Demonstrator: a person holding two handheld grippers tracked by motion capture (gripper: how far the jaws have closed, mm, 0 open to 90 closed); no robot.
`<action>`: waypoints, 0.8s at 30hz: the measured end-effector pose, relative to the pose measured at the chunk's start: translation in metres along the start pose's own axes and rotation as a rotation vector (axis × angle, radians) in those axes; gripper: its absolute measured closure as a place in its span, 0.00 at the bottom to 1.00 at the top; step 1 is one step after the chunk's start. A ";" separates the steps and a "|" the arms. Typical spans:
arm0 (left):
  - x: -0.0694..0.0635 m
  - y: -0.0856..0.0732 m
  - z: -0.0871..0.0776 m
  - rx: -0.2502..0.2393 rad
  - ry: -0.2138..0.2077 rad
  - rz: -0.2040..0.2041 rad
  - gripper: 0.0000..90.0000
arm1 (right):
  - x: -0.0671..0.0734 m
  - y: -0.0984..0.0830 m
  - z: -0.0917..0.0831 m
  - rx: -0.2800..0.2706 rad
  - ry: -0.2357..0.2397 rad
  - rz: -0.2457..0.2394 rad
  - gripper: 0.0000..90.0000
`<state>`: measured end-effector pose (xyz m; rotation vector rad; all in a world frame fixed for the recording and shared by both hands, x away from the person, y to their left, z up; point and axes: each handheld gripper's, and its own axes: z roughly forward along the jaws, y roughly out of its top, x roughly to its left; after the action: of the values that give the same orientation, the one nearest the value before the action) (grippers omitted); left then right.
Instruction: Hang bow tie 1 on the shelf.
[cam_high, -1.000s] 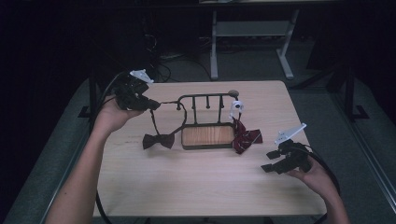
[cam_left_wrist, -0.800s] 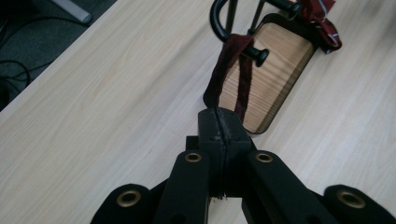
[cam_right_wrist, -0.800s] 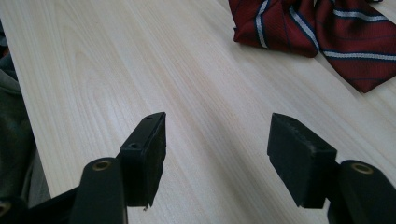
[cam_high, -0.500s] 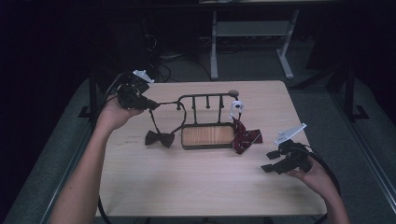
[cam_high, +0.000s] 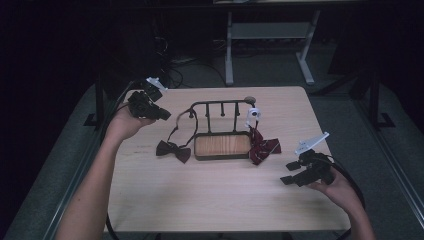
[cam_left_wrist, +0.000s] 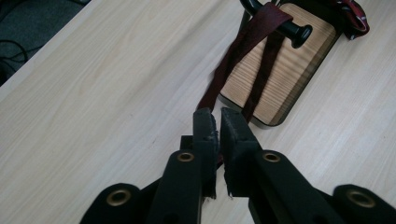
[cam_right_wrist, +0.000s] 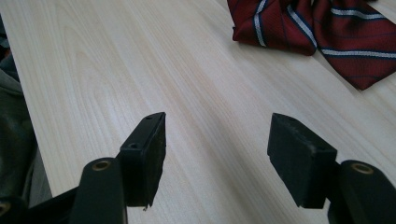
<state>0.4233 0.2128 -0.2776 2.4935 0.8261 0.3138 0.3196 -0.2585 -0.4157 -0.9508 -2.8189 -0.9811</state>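
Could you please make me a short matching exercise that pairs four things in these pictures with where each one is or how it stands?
Things:
1. plain dark bow tie
2. striped red tie
3. left gripper
4. right gripper

Places or states:
A. jaws wide apart, with nothing between them
B. flat on the table, left of the stand, its strap over a peg
C. jaws nearly closed, just opening, with a narrow gap
D. against the right end of the stand

Pairs: 1-B, 2-D, 3-C, 4-A
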 end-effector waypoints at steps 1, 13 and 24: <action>0.000 0.000 0.000 0.002 0.001 0.004 0.94 | 0.000 0.000 0.000 -0.003 0.001 0.001 0.41; -0.009 -0.005 0.002 0.011 0.001 0.031 0.86 | -0.001 -0.003 -0.004 -0.010 -0.012 0.020 0.40; -0.017 -0.018 0.000 -0.014 -0.011 0.032 0.82 | -0.003 -0.006 -0.007 -0.018 -0.023 0.032 0.39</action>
<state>0.4010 0.2157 -0.2880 2.4956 0.7774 0.3156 0.3180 -0.2675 -0.4143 -1.0126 -2.8081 -1.0008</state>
